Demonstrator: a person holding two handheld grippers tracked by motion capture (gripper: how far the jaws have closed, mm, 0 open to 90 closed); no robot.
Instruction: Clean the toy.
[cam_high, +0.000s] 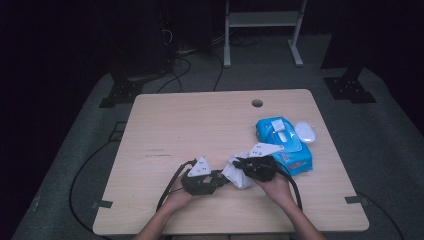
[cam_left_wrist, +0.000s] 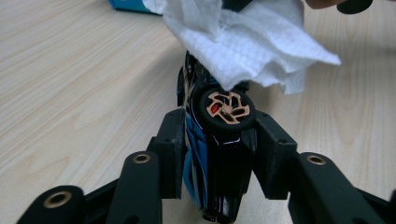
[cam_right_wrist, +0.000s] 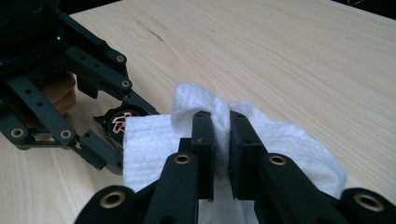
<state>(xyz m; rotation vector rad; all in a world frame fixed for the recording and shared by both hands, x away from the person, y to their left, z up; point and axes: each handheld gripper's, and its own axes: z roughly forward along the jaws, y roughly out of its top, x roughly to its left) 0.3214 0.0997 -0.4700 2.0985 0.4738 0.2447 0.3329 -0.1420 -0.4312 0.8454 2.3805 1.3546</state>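
A small black and blue toy car with copper-spoked wheels sits between the jaws of my left gripper, whose pads press on its sides just above the table. My right gripper is shut on a crumpled white wipe, and the wipe lies against the car's far end. In the high view the left gripper and right gripper meet near the table's front edge with the wipe between them. Part of the car peeks out beside the wipe in the right gripper view.
A blue pack of wipes lies just behind my right hand, with a white rounded object beside it. The wooden table has a cable hole near its far edge. A metal stand rises beyond the table.
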